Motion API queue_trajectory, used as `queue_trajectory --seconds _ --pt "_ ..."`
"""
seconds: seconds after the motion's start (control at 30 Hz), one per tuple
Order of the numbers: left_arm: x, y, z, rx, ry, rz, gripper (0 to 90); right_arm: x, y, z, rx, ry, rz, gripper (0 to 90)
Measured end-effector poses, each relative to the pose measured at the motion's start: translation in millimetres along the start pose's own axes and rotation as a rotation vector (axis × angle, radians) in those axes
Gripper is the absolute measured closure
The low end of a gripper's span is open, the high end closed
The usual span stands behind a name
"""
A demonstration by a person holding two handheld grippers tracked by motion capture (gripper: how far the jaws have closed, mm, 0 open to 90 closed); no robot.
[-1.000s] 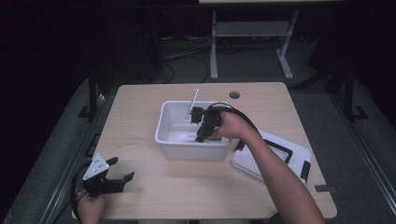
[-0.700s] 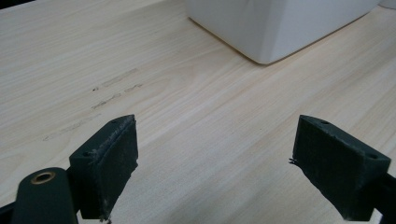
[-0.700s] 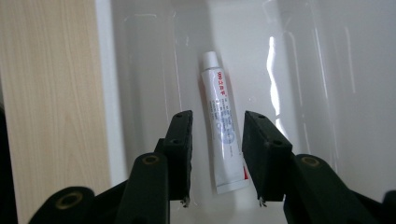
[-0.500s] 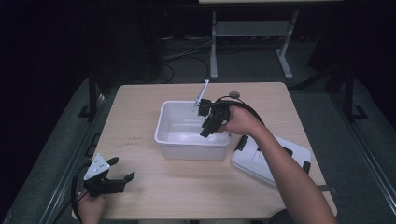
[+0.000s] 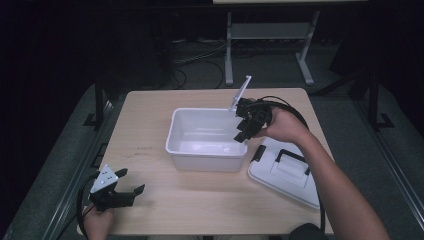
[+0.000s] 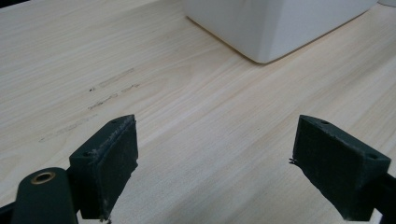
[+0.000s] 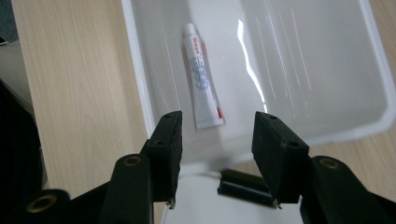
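Inside one bin [image 7: 140,70] — one tube [image 7: 201,79] | right gripper [image 7: 217,140] just opening, empty | one lid [image 5: 290,172]

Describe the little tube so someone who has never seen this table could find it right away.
Start at the wooden table and find the open white tub near its middle. The tube lies flat on the tub's floor, close to one side wall. It is the only thing inside: slim and white, with red print and a white cap.
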State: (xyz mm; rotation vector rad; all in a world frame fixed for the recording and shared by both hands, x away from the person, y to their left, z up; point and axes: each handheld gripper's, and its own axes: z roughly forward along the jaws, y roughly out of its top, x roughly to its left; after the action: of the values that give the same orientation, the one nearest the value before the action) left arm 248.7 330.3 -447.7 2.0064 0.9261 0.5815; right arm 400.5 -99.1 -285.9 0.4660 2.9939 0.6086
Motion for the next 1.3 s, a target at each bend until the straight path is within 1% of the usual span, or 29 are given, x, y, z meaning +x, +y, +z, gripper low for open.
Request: queue_trajectory --seconds 0.03,0.07,0.23,0.47,0.6,0.93,1.03,1.3 --pt "-0.1 0.0 0.0 0.0 0.0 0.001 13.4 -2.0 -7.6 -3.8 0.001 -0.003 0.008 51.6" --pt "-0.1 -0.2 0.1 -0.003 0.001 0.001 13.4 -2.0 -7.6 -3.8 0.001 -0.003 0.008 51.2" --pt "-0.1 -0.2 0.1 0.002 0.0 -0.002 13.4 -5.5 -28.2 -9.6 -0.005 -0.007 0.042 50.0" --pt "-0.5 0.0 0.6 0.007 -0.001 0.006 13.4 -9.3 -56.0 -13.7 -0.005 -0.019 0.087 49.2" --pt "-0.7 0.0 0.6 0.011 -0.001 0.01 13.4 -12.0 -70.0 -10.9 0.003 -0.023 0.105 47.8" --pt "-0.4 -0.5 0.3 0.009 0.001 0.003 13.4 -20.5 -104.3 -1.7 0.003 -0.021 0.174 46.9" --pt "-1.0 -0.4 0.5 0.009 0.001 0.004 13.4 -21.7 -112.3 0.4 0.014 -0.026 0.186 46.9" --pt "-1.9 -0.1 1.3 0.01 0.0 0.008 13.4 -25.0 -138.0 6.8 0.015 -0.025 0.236 47.1"
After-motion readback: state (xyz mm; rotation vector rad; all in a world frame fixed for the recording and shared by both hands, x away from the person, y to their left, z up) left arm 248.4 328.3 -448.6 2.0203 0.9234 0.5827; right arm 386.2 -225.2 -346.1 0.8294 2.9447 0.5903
